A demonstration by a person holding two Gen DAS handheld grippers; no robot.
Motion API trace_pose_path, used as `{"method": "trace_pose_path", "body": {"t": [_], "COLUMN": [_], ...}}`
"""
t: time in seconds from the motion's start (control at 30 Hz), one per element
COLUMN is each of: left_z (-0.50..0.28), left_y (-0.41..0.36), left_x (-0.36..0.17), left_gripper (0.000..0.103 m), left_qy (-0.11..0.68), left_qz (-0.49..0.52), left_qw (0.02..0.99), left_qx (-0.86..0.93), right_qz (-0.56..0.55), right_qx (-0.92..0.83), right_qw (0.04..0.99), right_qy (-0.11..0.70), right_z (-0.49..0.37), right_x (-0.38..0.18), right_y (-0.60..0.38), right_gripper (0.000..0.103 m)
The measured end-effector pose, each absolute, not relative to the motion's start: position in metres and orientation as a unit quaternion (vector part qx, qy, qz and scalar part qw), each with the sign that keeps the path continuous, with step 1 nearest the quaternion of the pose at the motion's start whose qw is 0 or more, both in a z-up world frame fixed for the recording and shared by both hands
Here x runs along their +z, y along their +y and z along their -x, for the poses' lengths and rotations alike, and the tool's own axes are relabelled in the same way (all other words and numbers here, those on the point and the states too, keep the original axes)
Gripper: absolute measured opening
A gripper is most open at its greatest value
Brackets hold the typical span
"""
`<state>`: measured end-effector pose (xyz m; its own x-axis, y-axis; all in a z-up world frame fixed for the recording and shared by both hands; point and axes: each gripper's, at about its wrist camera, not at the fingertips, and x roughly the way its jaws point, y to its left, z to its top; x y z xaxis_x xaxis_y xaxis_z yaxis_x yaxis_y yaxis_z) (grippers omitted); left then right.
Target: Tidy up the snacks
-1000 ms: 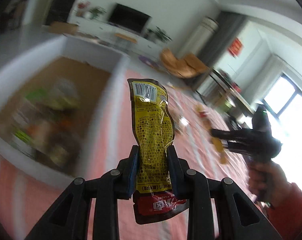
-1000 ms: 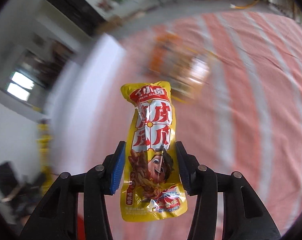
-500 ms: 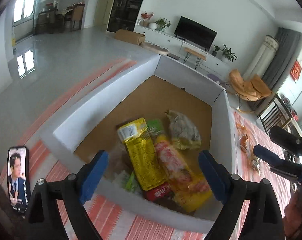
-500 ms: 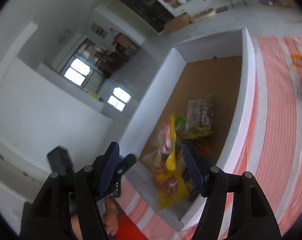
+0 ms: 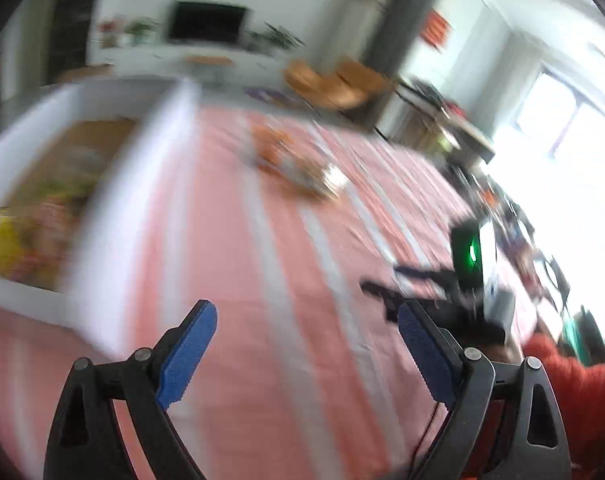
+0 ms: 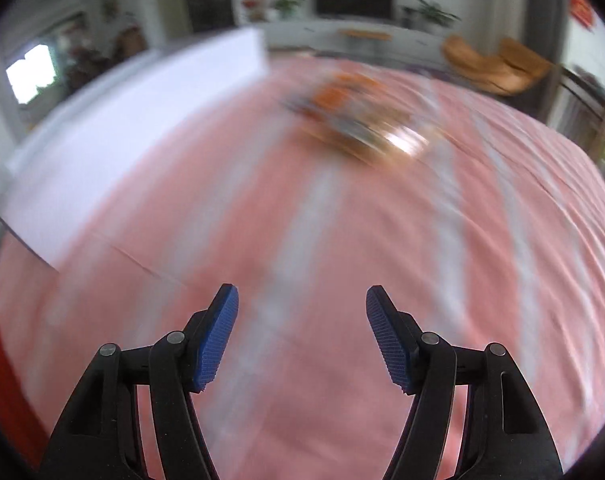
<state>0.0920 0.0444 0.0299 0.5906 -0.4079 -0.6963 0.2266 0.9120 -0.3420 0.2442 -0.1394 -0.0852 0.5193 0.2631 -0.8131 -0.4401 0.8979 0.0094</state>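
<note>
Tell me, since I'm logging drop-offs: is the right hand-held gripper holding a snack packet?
No, the right hand-held gripper is open, with only the striped pink cloth showing between its blue pads.

The left gripper [image 5: 306, 336] pointed steeply downward, its blue pads [image 5: 184, 354] spread wide with nothing between them; the right gripper [image 6: 302, 334] also angled down, jaws parted and empty; both jaws had just been opening; in the left view a red sleeve [image 5: 570, 376] carried the right gripper [image 5: 386, 284].
</note>
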Motion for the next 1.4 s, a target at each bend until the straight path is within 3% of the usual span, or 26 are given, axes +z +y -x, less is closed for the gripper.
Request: {"method": "trace_pose_path", "body": {"t": [0.17, 0.37, 0.43, 0.63, 0.8, 1.4], "left_z": [-0.114, -0.137, -0.141, -0.142, -0.144, -0.143], "left_y": [-0.015, -0.007, -0.002, 0.001, -0.005, -0.005], "left_x": [-0.036, -0.064, -0.07, -0.077, -0.078, -0.077], "left_gripper": [0.091, 0.091, 0.091, 0.093, 0.103, 0.103], "left_qy": [0.474, 0.464, 0.462, 0.447, 0.455, 0.456], "left_qz": [0.051, 0.001, 0.001, -0.019, -0.037, -0.037], "left_qw": [0.865, 0.881, 0.883, 0.891, 0.886, 0.885], "left_qx": [-0.157, -0.097, -0.083, -0.072, -0.082, -0.083], "right_qz": [0.088, 0.072, 0.067, 0.061, 0.061, 0.061], "right_qx": [0.135, 0.118, 0.115, 0.108, 0.108, 0.108], "right_qw": [0.882, 0.889, 0.889, 0.888, 0.889, 0.889], "right_qy": [0.442, 0.436, 0.438, 0.442, 0.441, 0.441], "right_z": [-0.248, -0.244, -0.245, -0.25, -0.25, -0.25], "right_x": [-0.094, -0.092, -0.095, -0.1, -0.1, -0.1], "right_y": [-0.184, -0.19, -0.195, -0.198, -0.198, -0.198], "right_gripper": [0.07, 0.071, 0.076, 0.081, 0.081, 0.081]}}
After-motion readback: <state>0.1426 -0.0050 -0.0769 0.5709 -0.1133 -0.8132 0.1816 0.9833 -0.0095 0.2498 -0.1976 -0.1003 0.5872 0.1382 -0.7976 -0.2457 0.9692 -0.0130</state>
